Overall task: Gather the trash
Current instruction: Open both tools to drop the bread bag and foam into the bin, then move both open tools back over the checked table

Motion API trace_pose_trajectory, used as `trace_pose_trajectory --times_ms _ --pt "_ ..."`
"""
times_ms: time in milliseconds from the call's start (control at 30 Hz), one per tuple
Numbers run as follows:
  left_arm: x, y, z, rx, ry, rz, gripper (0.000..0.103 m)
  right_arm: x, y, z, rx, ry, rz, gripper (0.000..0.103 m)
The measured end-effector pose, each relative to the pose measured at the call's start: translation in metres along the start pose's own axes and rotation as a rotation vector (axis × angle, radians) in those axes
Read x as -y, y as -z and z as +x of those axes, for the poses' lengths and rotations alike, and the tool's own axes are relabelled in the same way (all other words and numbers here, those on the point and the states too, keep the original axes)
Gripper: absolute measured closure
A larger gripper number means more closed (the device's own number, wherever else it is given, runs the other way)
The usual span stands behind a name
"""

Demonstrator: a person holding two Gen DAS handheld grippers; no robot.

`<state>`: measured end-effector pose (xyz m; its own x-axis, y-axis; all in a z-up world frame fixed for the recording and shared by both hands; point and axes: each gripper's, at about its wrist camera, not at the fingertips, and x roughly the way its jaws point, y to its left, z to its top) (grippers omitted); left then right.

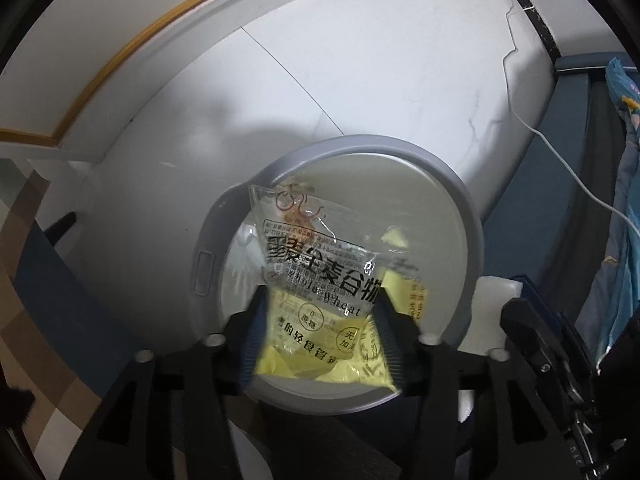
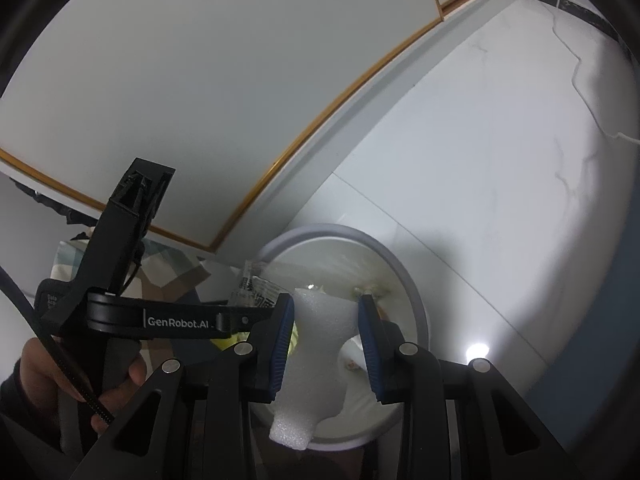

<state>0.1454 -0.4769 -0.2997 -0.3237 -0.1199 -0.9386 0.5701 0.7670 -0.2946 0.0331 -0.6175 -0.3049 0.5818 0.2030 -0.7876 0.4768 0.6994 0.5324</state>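
My left gripper [image 1: 320,332] is shut on a clear and yellow plastic wrapper [image 1: 328,280] with black print, held over the open mouth of a round grey trash bin [image 1: 468,216]. My right gripper [image 2: 325,344] is shut on a white foam piece [image 2: 320,344], held over the same bin [image 2: 412,284]. The left gripper body and the hand holding it show at the left of the right wrist view, with the wrapper [image 2: 256,292] just beyond it. The foam piece [image 1: 496,288] shows at the right of the left wrist view.
The bin stands on a white marble-look floor [image 1: 360,80] near a white wall with a gold trim line [image 2: 320,120]. A white cable [image 1: 560,148] runs across the floor at right. A blue patterned cloth [image 1: 624,200] hangs at far right. Other trash lies in the bin's bottom [image 2: 356,352].
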Motion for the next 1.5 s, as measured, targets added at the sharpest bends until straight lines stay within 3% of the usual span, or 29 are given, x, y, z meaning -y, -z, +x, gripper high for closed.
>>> trace_pose_trajectory --times_ms 67,267,533,700,900,1100,1333,1433,1500 --pt "-0.001 0.0 0.0 0.002 -0.013 -0.007 0.037 0.001 0.001 0.001 -0.004 0.0 0.002 0.071" --pt "-0.002 0.002 -0.001 0.008 -0.048 0.019 0.037 0.006 0.001 0.006 -0.003 0.003 -0.002 0.07" --pt "-0.008 0.01 -0.022 0.08 -0.091 0.037 0.037 0.005 0.007 0.015 -0.041 0.032 -0.018 0.066" --pt "-0.019 0.015 -0.044 0.127 -0.076 0.003 0.036 0.004 0.009 0.017 -0.058 0.041 -0.019 0.056" --pt "-0.022 0.029 -0.073 0.19 -0.037 0.004 0.036 -0.002 0.011 0.007 -0.072 0.05 -0.036 0.056" --pt "-0.025 0.053 -0.123 0.351 -0.054 -0.014 0.036 -0.02 0.003 -0.033 0.001 0.063 -0.073 0.055" --pt "-0.028 0.101 -0.186 0.547 -0.008 -0.014 0.035 -0.058 -0.012 -0.093 0.124 0.054 -0.142 0.051" --pt "-0.031 0.129 -0.217 0.661 -0.034 -0.041 0.022 -0.081 -0.015 -0.122 0.187 0.044 -0.185 0.048" --pt "-0.036 0.147 -0.237 0.74 -0.055 -0.058 0.02 -0.098 -0.017 -0.141 0.236 0.039 -0.216 0.045"
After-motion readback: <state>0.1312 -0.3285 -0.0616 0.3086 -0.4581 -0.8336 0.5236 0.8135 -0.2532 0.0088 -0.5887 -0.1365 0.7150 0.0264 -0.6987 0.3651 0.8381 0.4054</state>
